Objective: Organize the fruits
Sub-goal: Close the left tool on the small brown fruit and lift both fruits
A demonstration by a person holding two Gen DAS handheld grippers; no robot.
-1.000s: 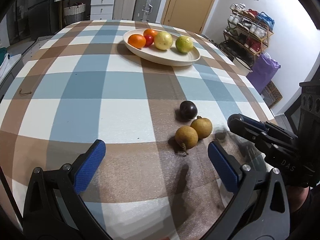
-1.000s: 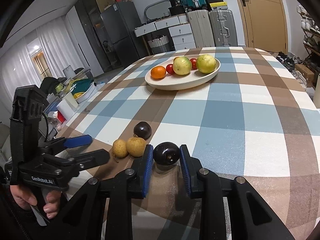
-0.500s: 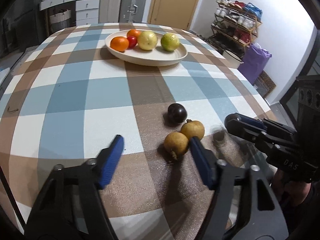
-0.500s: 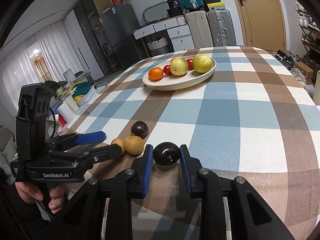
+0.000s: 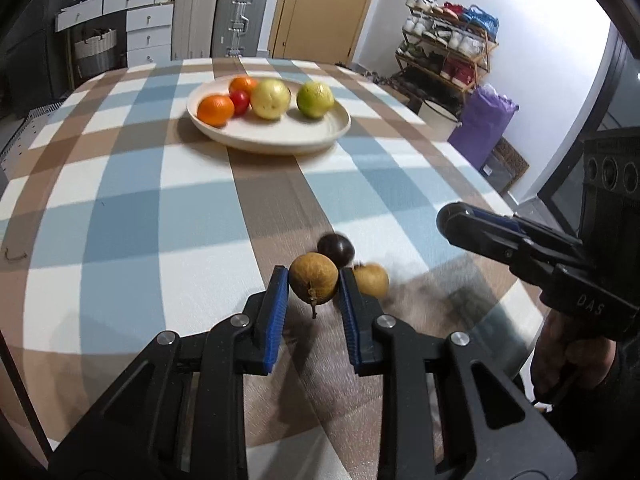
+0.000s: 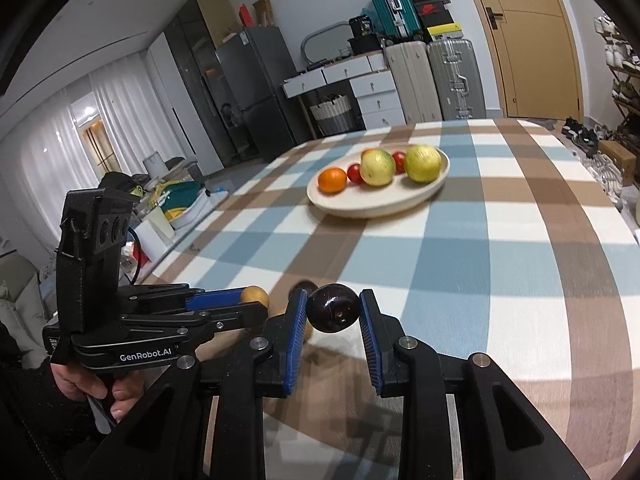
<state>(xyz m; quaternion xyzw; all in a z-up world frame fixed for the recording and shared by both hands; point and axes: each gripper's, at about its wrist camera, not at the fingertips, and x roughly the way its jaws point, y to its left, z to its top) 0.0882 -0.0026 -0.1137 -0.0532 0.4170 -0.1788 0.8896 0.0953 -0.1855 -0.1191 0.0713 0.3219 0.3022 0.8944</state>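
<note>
My left gripper (image 5: 313, 286) is shut on a brown round fruit (image 5: 313, 282) and holds it just above the checked tablecloth. A second brown fruit (image 5: 371, 279) and a dark plum (image 5: 336, 249) lie right behind it on the table. My right gripper (image 6: 332, 312) is shut on another dark plum (image 6: 332, 309), lifted off the table. The left gripper also shows in the right wrist view (image 6: 224, 308), at the left. A cream oval plate (image 5: 280, 140) at the far side holds an orange, small red fruits and two yellow-green fruits.
The table's right edge (image 5: 500, 216) is close to the right gripper's body (image 5: 532, 256). Suitcases, drawers and a door stand beyond the table; a shoe rack (image 5: 448, 36) and purple bag are at the right.
My left gripper moved forward and closed on the nearer brown fruit, then lifted it. My right gripper rose with the dark plum still in it.
</note>
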